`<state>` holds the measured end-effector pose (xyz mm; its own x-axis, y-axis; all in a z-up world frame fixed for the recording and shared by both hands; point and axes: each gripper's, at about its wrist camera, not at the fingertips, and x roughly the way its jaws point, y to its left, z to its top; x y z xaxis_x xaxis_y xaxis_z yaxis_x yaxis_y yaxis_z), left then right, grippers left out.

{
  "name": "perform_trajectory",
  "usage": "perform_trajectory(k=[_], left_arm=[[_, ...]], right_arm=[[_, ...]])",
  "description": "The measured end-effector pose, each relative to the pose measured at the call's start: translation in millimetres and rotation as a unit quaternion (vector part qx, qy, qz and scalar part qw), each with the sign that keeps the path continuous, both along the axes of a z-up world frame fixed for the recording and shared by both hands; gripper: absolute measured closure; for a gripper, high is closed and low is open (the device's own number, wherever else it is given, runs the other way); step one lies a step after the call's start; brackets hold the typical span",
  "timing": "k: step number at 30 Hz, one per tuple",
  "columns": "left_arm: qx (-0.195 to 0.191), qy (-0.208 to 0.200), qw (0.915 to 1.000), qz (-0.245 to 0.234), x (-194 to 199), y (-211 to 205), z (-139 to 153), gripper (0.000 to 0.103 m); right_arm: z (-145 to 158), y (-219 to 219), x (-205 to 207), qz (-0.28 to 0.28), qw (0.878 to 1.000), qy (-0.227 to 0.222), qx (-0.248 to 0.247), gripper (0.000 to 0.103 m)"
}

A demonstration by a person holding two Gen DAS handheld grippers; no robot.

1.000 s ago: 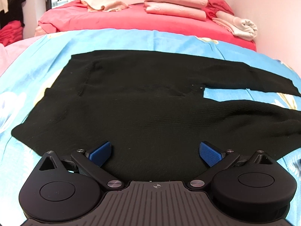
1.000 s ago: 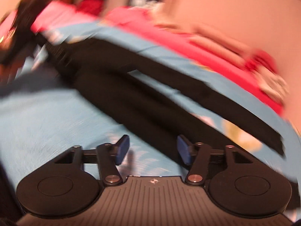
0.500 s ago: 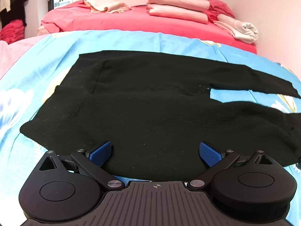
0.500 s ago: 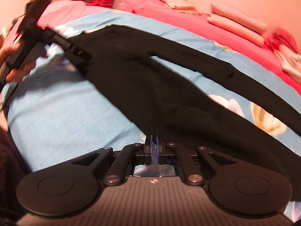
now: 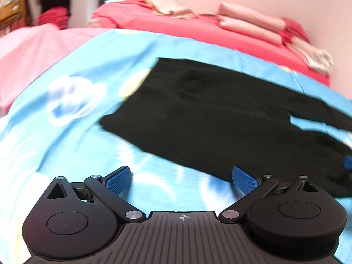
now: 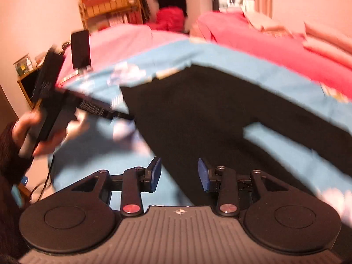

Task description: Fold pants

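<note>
Black pants [image 5: 215,118] lie spread flat on the blue flowered bedsheet [image 5: 88,83], waist to the left, legs running off to the right. My left gripper [image 5: 182,180] is open and empty, low over the sheet just in front of the pants' near waist edge. In the right wrist view the pants [image 6: 198,118] fill the middle. My right gripper [image 6: 179,175] is open with the near edge of the pants between its blue pads [image 6: 155,172]. The left gripper [image 6: 55,101] shows there too, held in a hand at the left.
Folded pink and cream clothes [image 5: 253,26] lie on a red cover [image 5: 176,28] at the back. A pink blanket [image 5: 28,50] lies to the left. A wooden shelf [image 6: 110,11] and a small side table [image 6: 24,77] stand beyond the bed.
My right gripper was shut half a second ago and is now open. My left gripper has drawn back and left, so the pants' waist sits farther off to its right.
</note>
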<state>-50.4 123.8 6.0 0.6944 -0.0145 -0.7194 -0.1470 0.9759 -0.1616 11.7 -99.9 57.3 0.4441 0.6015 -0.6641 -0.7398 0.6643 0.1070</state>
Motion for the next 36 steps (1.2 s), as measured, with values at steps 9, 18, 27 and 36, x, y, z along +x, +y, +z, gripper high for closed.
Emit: perform_trajectory(k=[9, 18, 27, 36], left_arm=[[-0.022, -0.026, 0.9977, 0.058, -17, 38, 19, 0.000], [0.018, -0.022, 0.9994, 0.022, 67, 26, 59, 0.000], [-0.044, 0.030, 0.9986, 0.004, 206, -2, 19, 0.000], [-0.066, -0.003, 0.9975, 0.024, 210, 17, -31, 0.000]], right_arm=[[-55, 137, 39, 0.088, 0.994, 0.063, 0.001, 0.046], [-15, 36, 56, -0.041, 0.995, 0.043, 0.074, 0.032], [-23, -211, 90, -0.393, 0.899, 0.077, 0.176, 0.024], [-73, -391, 119, -0.655, 0.719, 0.072, 0.224, 0.022]])
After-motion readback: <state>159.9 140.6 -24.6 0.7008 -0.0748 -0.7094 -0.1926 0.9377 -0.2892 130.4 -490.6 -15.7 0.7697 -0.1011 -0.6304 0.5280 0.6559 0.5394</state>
